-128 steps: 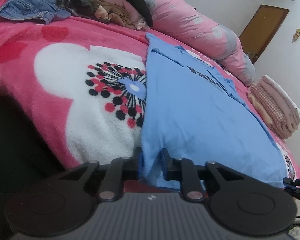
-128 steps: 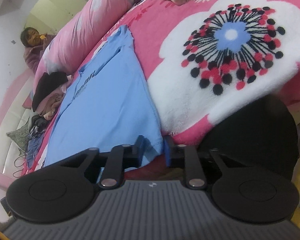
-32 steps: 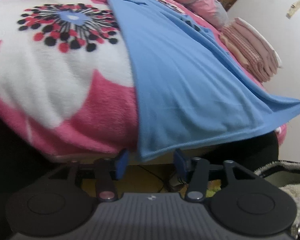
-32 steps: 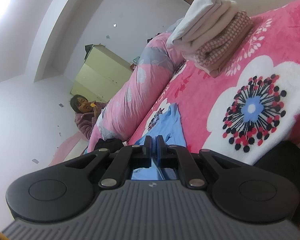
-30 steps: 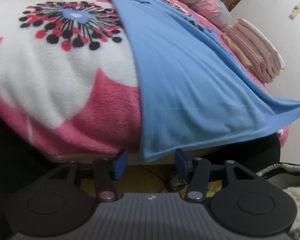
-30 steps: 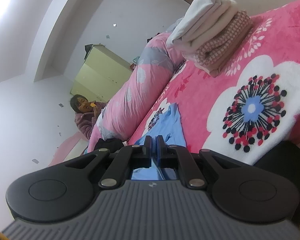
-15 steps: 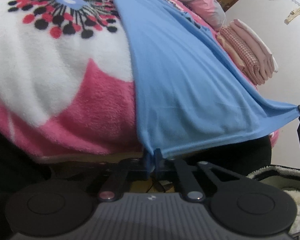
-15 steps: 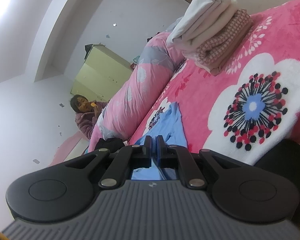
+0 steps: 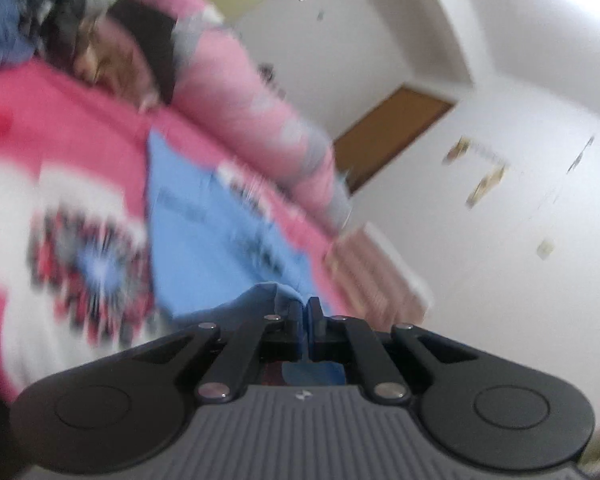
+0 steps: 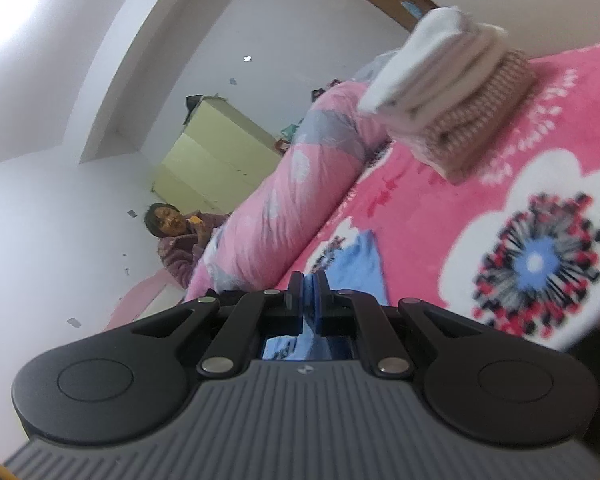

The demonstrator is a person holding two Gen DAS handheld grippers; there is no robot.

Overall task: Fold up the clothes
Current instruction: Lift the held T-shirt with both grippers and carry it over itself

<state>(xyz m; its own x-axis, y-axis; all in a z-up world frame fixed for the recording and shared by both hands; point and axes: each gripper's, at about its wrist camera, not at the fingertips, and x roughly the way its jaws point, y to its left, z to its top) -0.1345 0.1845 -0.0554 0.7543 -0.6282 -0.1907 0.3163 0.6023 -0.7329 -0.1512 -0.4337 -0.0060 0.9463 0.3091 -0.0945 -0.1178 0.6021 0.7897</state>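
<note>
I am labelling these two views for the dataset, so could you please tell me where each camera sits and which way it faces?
Left wrist: on the left gripper, looking along its fingers over the blue T-shirt and pink floral blanket toward a door; only the gripper shows, shut on the shirt.
Right wrist: on the right gripper, looking across the bed toward a yellow cabinet and a seated person; gripper shut on blue fabric.
Shared: T-shirt, blanket, folded stack, rolled quilt.
</note>
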